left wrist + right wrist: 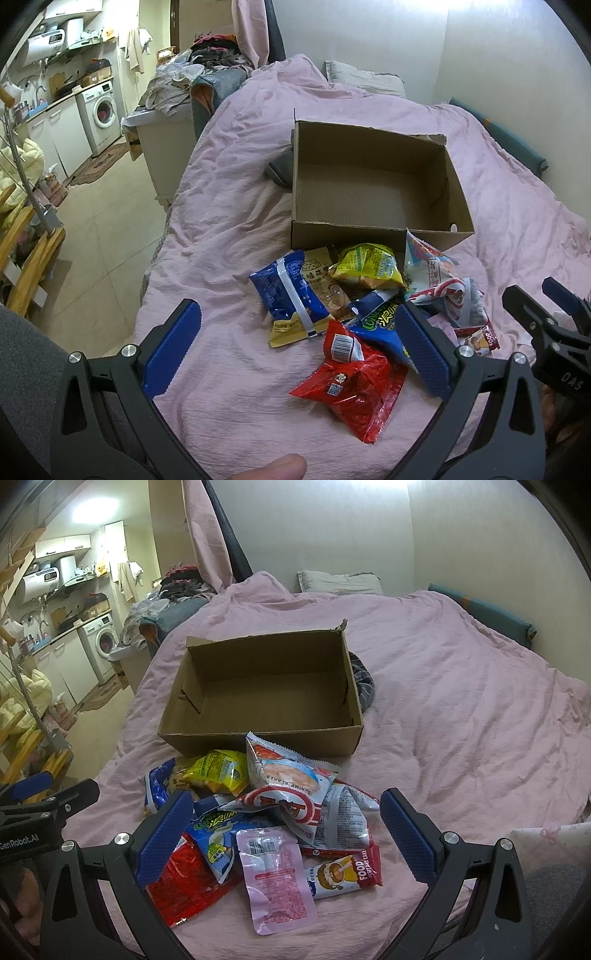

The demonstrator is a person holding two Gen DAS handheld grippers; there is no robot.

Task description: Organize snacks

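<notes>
Step in hand: first pick, judged from the empty cardboard box (266, 698) mid-bed; snack packets (273, 812) lie heaped against its near wall; left tool (295, 347) and right tool (284, 834) hover wide open, holding nothing; next, close on one top packet.

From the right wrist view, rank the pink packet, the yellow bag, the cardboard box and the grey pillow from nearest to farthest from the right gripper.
1. Pink packet, lying in front of the open right gripper, at the near end of the pile.
2. Yellow bag, on the pile's far left.
3. Cardboard box, behind the pile.
4. Grey pillow, at the bed's far end by the wall.
</notes>
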